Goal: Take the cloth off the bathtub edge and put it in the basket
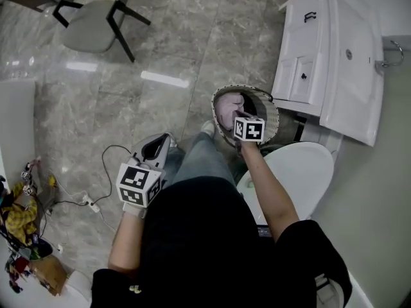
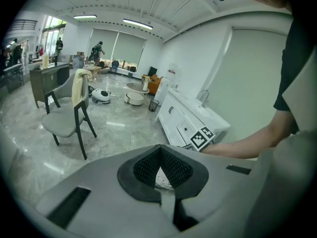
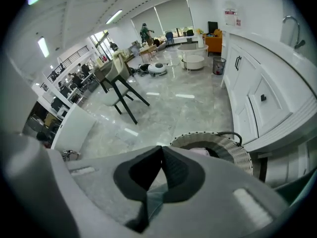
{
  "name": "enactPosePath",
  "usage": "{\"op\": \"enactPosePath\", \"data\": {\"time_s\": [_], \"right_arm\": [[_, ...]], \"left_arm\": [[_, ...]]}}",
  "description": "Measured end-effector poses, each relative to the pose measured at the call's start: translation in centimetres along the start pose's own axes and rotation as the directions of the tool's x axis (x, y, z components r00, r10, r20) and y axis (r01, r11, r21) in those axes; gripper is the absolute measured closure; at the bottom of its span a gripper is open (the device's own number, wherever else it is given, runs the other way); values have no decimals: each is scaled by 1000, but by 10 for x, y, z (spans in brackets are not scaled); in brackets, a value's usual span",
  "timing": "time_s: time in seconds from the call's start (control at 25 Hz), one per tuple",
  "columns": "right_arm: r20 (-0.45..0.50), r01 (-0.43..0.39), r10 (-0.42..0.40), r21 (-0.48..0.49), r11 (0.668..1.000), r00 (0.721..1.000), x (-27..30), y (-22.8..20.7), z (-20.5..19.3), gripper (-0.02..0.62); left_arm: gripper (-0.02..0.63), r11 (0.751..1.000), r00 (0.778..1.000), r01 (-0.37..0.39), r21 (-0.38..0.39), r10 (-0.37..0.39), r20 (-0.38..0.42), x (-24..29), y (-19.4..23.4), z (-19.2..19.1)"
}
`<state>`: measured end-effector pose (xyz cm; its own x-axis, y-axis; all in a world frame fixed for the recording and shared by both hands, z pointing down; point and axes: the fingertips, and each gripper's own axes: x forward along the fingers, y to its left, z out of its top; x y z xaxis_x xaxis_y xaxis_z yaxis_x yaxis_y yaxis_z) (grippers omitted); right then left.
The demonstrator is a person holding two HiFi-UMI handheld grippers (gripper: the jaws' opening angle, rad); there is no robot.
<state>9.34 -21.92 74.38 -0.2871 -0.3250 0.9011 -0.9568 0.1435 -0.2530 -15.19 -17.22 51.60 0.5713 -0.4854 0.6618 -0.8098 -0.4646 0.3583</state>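
The woven basket (image 1: 273,117) stands on the floor beside the white cabinet, and a pale pink cloth (image 1: 226,111) lies inside it. My right gripper (image 1: 243,117) hovers over the basket's near rim, its marker cube just above. In the right gripper view the jaws (image 3: 161,148) meet tip to tip with nothing between them, and the basket (image 3: 233,150) with the cloth (image 3: 200,151) lies just beyond. My left gripper (image 1: 157,148) hangs lower left over the floor, away from the basket. Its jaws (image 2: 159,148) are also closed and empty.
A white vanity cabinet (image 1: 308,50) and a toilet (image 1: 302,172) crowd the basket on the right. A grey chair (image 1: 96,24) stands at the far left. A cable (image 1: 109,165) and toys (image 1: 19,217) lie on the floor by a white ledge (image 1: 16,127).
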Motion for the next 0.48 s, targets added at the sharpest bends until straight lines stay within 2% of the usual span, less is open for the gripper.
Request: {"op": "enactPosePath", "data": {"time_s": [0.2,0.48], "right_arm": [[98,-69,78,-98,993,992,-58,48,29,598],[218,-153,204,-229,961,954,-146,119,63,600]], "left_arm": [[594,999,997,15,-31,-13,74,-18,3,17],[594,998,988,50,22,-53,142,-43,-2,47]]}}
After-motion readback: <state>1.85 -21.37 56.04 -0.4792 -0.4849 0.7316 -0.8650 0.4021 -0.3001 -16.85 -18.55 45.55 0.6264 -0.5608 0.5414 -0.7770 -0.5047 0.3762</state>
